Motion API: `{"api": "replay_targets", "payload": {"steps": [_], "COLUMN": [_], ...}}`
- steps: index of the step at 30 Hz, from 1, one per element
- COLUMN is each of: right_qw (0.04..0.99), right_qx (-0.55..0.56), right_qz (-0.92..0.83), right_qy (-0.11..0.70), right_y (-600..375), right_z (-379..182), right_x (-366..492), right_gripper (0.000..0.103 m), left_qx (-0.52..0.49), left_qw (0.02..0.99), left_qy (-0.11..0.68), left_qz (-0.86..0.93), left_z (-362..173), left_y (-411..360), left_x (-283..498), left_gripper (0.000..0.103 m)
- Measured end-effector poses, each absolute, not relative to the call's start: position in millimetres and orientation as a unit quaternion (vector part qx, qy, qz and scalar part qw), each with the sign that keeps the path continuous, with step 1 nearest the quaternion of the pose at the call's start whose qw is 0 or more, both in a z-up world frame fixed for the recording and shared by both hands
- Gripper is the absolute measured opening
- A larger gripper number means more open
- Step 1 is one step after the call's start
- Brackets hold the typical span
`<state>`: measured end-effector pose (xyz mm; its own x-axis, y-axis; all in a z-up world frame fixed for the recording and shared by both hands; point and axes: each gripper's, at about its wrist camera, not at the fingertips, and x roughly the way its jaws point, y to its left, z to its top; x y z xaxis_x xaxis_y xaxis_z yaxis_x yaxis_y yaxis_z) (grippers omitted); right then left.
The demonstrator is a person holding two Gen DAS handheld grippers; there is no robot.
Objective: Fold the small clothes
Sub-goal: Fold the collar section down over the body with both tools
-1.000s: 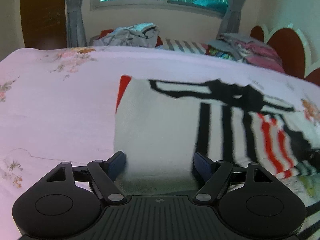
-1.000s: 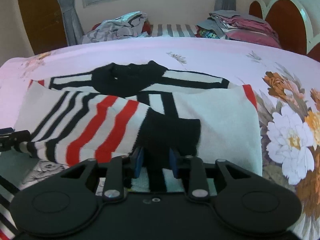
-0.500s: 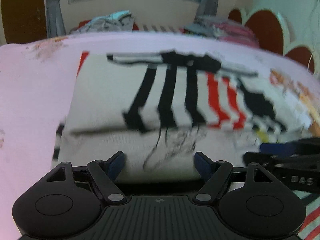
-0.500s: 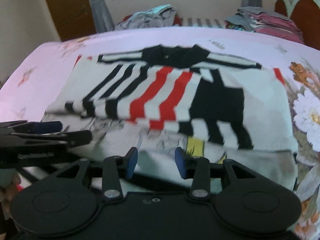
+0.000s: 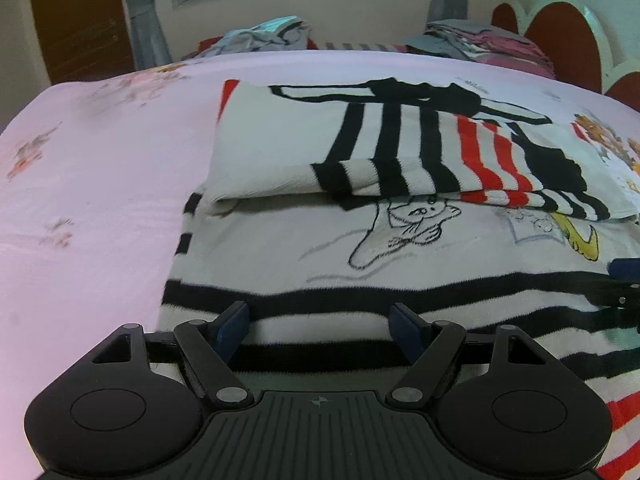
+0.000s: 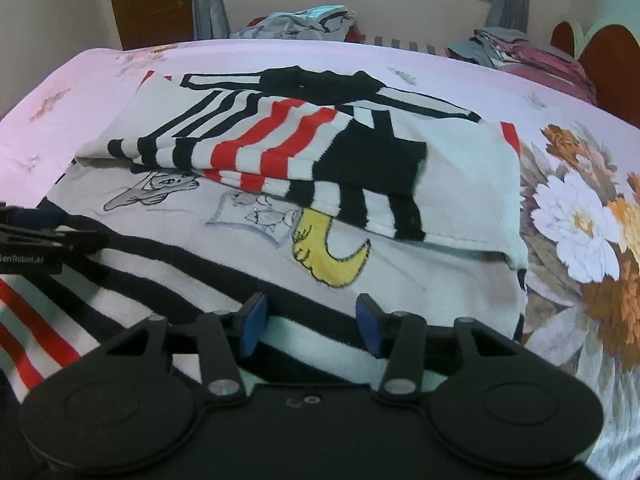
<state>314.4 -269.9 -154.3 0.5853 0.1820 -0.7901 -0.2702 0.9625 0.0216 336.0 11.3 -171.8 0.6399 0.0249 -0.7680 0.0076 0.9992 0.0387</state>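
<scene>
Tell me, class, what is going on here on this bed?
A person is folding a striped sweater on a pink floral bedsheet, with a two-finger tool in each hand. The far part lies doubled over the cartoon-printed front. The left tool stands open over the near striped hem, pressing on nothing. The right tool is opening over the same hem. More clothes are piled behind.

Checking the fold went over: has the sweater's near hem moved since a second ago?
Yes. The sweater hem, earlier at the right gripper, now lies folded farther up the bed, toward the window; the gripper's jaws are opening, empty.
</scene>
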Motion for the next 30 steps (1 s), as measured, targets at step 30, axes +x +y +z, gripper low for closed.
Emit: {"api": "replay_targets", "payload": {"steps": [30], "right_qw": [0.893], "right_qx": [-0.012], "right_qz": [-0.003], "right_qy": [0.449], "right_y": [-266], "right_z": [-151], "right_x": [190], "right_gripper": [0.047], "left_qx": [0.046], "left_qw": [0.904], "left_qy": [0.417], "left_qz": [-0.08], "left_z": [-167], "left_y": [25], "left_x": [244], "left_gripper": [0.077]}}
